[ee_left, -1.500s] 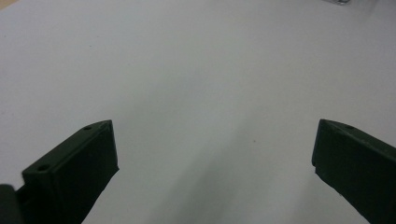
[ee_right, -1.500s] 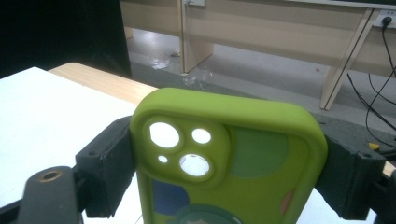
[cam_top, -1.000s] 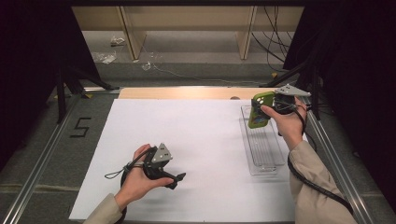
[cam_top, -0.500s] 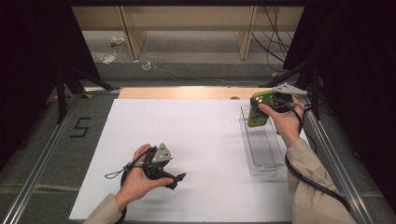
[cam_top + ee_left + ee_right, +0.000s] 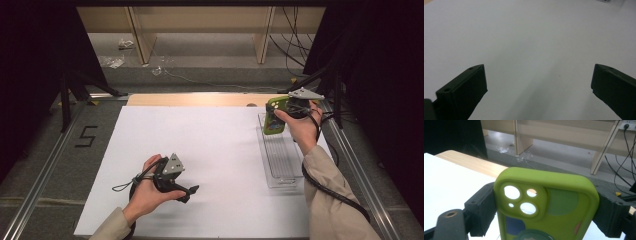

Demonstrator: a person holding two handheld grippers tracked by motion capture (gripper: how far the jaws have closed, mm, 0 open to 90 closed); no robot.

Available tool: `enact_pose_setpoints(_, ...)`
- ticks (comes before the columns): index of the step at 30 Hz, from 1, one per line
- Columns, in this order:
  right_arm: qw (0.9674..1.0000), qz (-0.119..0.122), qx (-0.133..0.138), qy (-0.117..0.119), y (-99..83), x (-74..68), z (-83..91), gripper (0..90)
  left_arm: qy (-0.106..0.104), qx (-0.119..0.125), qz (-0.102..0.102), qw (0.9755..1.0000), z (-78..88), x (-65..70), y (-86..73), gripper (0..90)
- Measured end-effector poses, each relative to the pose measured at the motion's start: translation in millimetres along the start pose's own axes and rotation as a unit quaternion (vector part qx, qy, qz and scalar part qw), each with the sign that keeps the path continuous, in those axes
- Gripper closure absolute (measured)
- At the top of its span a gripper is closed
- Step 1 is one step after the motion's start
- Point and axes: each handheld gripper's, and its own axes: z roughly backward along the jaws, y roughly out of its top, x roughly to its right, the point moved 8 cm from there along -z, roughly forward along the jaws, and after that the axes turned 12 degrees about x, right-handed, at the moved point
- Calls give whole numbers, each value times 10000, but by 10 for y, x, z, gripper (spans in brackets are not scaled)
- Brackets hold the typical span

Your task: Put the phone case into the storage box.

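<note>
High view. The right tongs (image 5: 274,114), at about 2 o'clock on the white surface (image 5: 210,150), pinch a green phone case (image 5: 274,116) and hold it raised, upright, over the far end of a clear plastic tray (image 5: 280,160); the tray lies along the surface's 3 o'clock edge. The left tongs (image 5: 187,192), at about 7 o'clock, rest low near the surface, well apart from the case and tray, with a grey three-cornered plate (image 5: 173,164) on top.

Right gripper view. The phone case (image 5: 549,207) stands between the two black jaws, which press on its two long sides; its camera cut-outs (image 5: 520,201) lie at 10 o'clock on the case.

Left gripper view. The left tongs (image 5: 539,85) are spread wide, with bare white surface (image 5: 529,37) between the jaws.
</note>
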Motion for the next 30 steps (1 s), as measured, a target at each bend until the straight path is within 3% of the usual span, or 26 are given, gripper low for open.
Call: enact_pose_setpoints(30, 9998, -122, -104, -141, -63, 69, -150, 173, -12, 5, 13, 10000, -3, 6, 2, 0)
